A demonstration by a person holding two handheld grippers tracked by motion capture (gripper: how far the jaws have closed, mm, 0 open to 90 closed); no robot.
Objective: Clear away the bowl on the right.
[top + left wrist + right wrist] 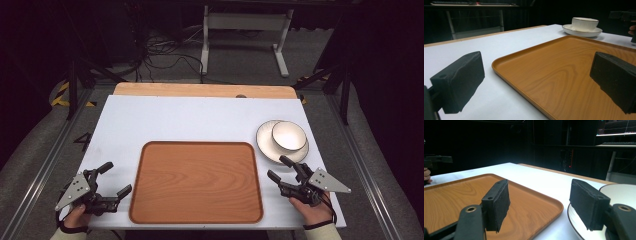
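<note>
Dark lab, floor cables (pixel 165 57), metal frame (pixel 75 85)

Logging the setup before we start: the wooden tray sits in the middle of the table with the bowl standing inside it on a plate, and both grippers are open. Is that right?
Not quite. The bowl on its plate stands on the white tabletop beyond the tray's right corner, not inside it; the high view shows it. The left gripper and right gripper are both open.

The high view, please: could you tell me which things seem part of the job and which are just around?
Likely the job:
tray
bowl
plate
left gripper
right gripper

Just around:
floor cables
white desk frame
</note>
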